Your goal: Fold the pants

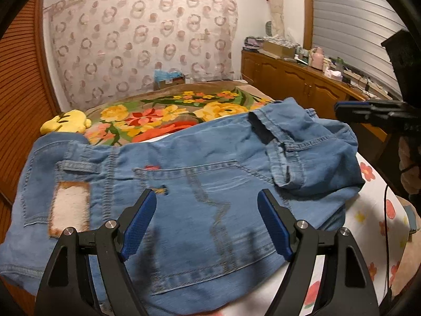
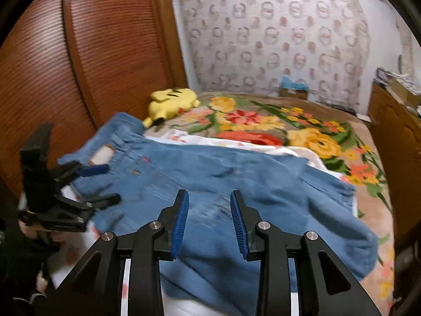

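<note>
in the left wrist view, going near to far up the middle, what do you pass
left gripper with blue pads, jaws open → folded blue denim pants → brown blanket with yellow and red flowers → cardboard box with blue plastic → sheer curtain with ring pattern

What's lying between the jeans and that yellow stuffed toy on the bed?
Only bedding: a strip of flowered blanket and white sheet separates the jeans from the yellow toy, clearest in the right wrist view.
</note>
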Action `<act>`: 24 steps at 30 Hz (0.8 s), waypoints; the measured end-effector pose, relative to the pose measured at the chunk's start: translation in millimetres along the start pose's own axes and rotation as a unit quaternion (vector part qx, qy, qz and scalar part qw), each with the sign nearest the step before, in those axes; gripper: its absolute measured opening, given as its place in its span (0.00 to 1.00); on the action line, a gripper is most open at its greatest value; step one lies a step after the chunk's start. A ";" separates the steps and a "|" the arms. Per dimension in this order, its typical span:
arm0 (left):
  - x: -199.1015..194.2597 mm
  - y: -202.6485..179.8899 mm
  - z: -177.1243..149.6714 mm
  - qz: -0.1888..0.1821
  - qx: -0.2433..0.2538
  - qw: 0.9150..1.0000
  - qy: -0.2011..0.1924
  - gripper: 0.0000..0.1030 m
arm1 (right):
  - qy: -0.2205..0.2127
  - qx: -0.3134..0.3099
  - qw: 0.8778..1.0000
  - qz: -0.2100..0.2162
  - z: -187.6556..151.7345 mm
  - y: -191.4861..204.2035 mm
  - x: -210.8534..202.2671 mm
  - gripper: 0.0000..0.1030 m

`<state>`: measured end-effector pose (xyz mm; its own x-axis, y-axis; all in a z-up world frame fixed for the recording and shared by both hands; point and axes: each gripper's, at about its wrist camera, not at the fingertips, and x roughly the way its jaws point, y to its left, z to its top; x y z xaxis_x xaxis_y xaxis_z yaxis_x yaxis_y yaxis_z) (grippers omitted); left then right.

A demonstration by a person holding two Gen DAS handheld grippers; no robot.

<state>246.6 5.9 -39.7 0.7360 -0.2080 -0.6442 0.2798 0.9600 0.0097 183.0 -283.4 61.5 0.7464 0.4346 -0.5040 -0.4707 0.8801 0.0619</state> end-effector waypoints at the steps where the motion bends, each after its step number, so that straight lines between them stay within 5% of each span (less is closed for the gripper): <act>1: 2.5 -4.0 1.5 -0.003 0.003 1.000 0.002 0.78 | 0.005 0.002 1.000 -0.011 -6.1 -6.0 1.1 0.33; 13: 27.8 -53.0 21.5 -0.067 0.024 0.997 0.028 0.76 | 0.033 0.024 0.997 -0.068 -31.7 -15.9 10.0 0.33; 24: 51.1 -84.2 21.2 -0.103 0.047 0.991 0.071 0.41 | 0.031 0.044 0.996 -0.067 -28.6 -14.9 4.6 0.33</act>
<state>273.8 -89.6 -57.2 0.5652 -0.3626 -0.7410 0.4762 0.8769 -0.0659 180.0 -299.9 33.6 0.7680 0.3013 -0.5652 -0.3236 0.9440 0.0635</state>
